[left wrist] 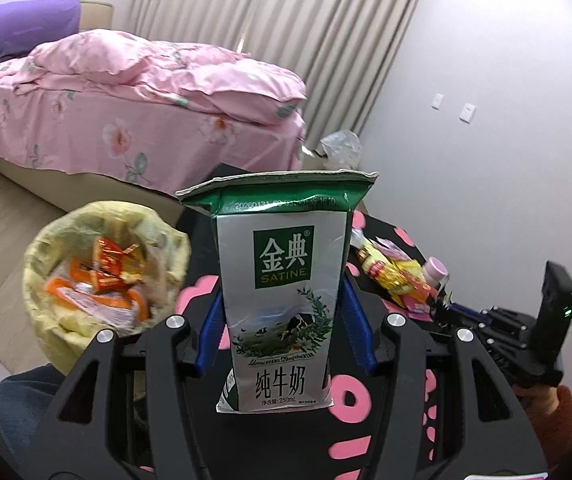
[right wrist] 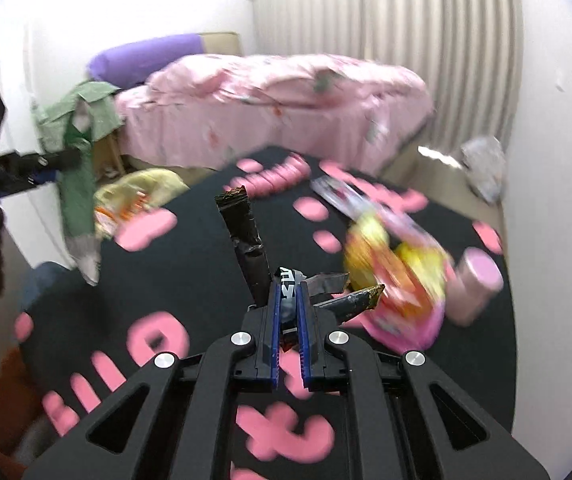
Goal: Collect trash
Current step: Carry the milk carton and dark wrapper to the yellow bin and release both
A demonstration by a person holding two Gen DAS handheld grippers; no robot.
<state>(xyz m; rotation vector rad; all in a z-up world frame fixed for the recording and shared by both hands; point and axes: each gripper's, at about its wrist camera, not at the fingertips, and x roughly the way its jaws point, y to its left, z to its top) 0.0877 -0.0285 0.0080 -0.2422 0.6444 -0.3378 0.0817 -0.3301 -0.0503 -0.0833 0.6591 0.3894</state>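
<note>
Two grippers are each carrying trash; the left gripper [left wrist: 282, 320] is pinching the milk carton [left wrist: 280, 296] at centre frame, the lined bin [left wrist: 106, 276] sitting lower left, so a loose squeeze could be dropping it short of the rim; the right gripper [right wrist: 289, 312] is clamping dark wrappers [right wrist: 246, 236], which may be slipping; the pink bottle [right wrist: 475, 284] and snack packets [right wrist: 397, 276] are crowding the right of the table [right wrist: 190, 280].

Left gripper [left wrist: 282, 328]: matte black linkage arms, triangular cut-outs, four silver round screws, blue ribbed fingers [left wrist: 355, 320].
Right gripper [right wrist: 289, 312]: same black frame, silver screws, blue fingers.
Sleeve [left wrist: 561, 416]: rust-orange.
</note>
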